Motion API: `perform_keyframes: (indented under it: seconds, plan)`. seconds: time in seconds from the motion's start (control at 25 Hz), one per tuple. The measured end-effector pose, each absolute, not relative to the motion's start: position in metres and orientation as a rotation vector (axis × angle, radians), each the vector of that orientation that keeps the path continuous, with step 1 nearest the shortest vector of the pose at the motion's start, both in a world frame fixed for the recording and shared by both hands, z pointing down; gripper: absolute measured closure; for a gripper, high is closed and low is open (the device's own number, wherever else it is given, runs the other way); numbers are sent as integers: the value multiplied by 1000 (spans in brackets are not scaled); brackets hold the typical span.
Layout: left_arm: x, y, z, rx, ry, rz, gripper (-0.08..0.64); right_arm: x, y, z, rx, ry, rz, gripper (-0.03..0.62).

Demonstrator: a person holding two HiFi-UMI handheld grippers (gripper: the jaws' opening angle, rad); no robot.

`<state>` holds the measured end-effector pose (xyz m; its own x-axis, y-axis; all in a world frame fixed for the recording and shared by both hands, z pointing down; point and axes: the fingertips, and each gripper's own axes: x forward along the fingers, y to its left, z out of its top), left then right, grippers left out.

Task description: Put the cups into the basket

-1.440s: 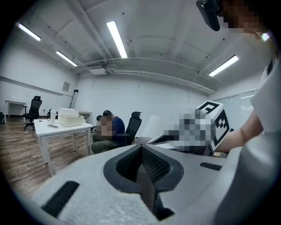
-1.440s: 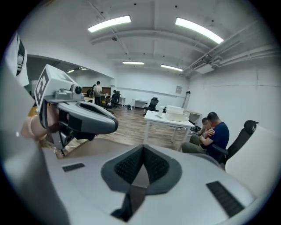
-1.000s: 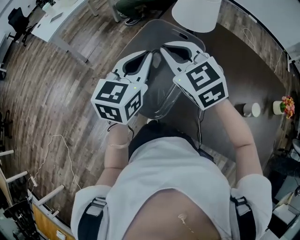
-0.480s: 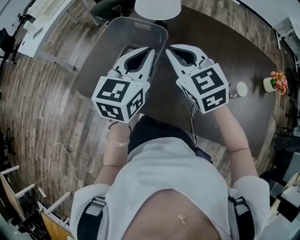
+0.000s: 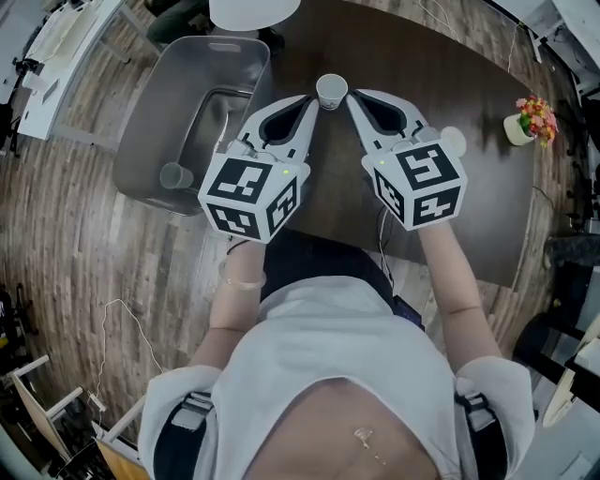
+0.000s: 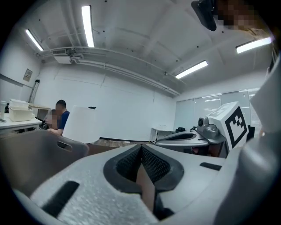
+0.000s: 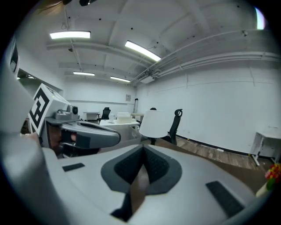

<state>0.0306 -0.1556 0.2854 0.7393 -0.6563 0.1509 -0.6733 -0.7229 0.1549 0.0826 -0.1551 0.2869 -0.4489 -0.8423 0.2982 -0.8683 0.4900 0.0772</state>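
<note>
A white cup [image 5: 331,91] stands upright on the dark table [image 5: 469,216], just beyond the tips of both grippers. My left gripper [image 5: 309,101] is shut and empty, its tip at the cup's left. To the cup's right is my right gripper [image 5: 354,98], also shut and empty. A second white cup [image 5: 452,141] shows partly behind the right gripper's cube. The grey basket [image 5: 141,131] sits left of the table, with a cup-like shape [image 5: 173,175] in its near corner. In the left gripper view the jaws [image 6: 141,147] meet, and the basket [image 6: 39,154] lies to the left. The right gripper view shows closed jaws [image 7: 143,147].
A small pot of flowers [image 5: 525,122] stands at the table's right end. A white lamp shade [image 5: 253,11] is at the far edge, above the basket. Wooden floor surrounds the table, and office chairs and desks stand further off.
Both grippers have moved together off the basket and rightward over the table. The basket now lies to their left, and a white cup has come into view at their tips.
</note>
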Motion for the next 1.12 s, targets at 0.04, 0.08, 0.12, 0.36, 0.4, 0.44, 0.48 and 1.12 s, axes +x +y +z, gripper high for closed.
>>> perform_keyframes:
  seconds: [0.04,0.08,0.12,0.36,0.4,0.44,0.48,1.12]
  plan:
    - [40,-151,288,2742,-1042,117,551,93,-149,289,1471,-2429,132,581]
    - [50,-147,291,2744,-1023,108,551,103,-142,292,1496,-2416,138,581]
    - [59,-143,293,2747,-1005,99,551,113,-135,295,1522,-2402,144,581]
    - [119,-116,310,2792,-881,62,551,169,-97,310,1732,-2301,173,581]
    - [129,-111,314,2797,-862,58,551,177,-92,314,1767,-2286,186,581]
    - [137,-106,318,2802,-851,56,551,185,-86,319,1801,-2274,202,581]
    - [145,-101,322,2807,-846,59,551,191,-82,325,1833,-2264,224,581]
    - [163,-76,351,2754,-851,138,551,215,-55,357,1956,-2247,416,581]
